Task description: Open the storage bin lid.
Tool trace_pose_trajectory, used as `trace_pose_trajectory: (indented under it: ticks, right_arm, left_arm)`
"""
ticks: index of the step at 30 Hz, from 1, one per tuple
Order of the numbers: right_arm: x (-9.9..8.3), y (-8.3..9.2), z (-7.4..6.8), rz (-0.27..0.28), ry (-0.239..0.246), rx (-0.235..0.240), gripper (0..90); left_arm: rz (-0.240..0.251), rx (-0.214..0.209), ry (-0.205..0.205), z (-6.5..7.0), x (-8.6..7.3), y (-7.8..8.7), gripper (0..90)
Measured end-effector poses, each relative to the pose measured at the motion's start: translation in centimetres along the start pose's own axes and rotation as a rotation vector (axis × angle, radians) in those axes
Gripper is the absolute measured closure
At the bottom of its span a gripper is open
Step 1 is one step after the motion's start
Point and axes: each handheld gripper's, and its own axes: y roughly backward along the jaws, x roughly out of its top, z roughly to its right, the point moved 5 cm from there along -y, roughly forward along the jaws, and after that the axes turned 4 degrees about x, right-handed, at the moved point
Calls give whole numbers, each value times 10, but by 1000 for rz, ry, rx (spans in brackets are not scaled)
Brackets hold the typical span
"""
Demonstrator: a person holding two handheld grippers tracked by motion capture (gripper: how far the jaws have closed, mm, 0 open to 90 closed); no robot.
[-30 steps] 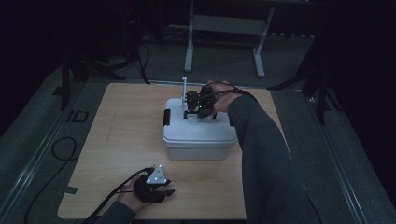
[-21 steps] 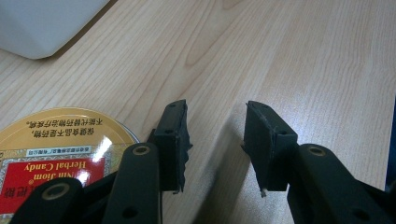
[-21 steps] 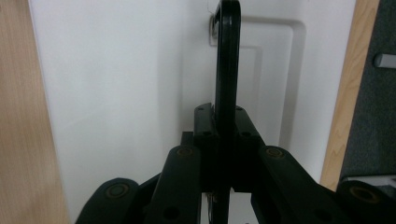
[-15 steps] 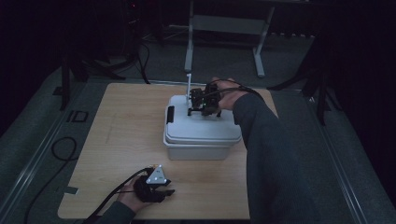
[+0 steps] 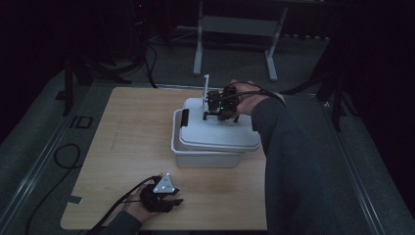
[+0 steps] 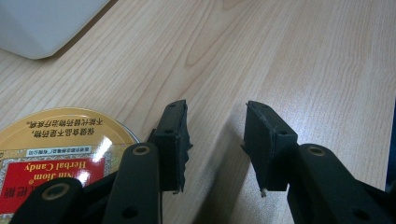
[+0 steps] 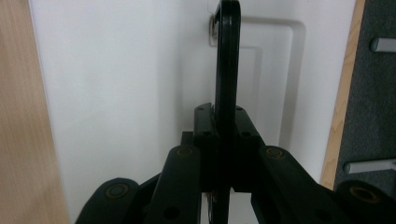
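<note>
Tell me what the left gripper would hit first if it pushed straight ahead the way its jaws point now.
Probably the bare wooden table. The left gripper has open jaws with nothing between them, angled low over the wood. The white box and the yellow candy tin lie off to one side, though depth is hard to judge.

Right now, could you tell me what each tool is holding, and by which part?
The right tool grips the white box's black handle at its bar. The left tool holds nothing.

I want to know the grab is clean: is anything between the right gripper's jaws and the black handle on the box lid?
Nothing visible. The right gripper has its jaws shut straight on the black handle, which stands up from the white lid.
</note>
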Motion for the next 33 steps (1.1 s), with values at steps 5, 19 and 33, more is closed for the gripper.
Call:
trace_pose_trajectory:
  ticks: [5, 19, 33]
  right_arm:
    - [-9, 4, 0, 9, -16, -8, 843]
    - [-37, 15, -2, 22, -78, -19, 842]
    - [-57, 21, -1, 17, -113, -28, 842]
  left_arm:
    - [0, -1, 0, 0, 0, 0, 596]
    - [-2, -1, -3, 0, 1, 0, 596]
    - [-3, -3, -2, -1, 1, 0, 596]
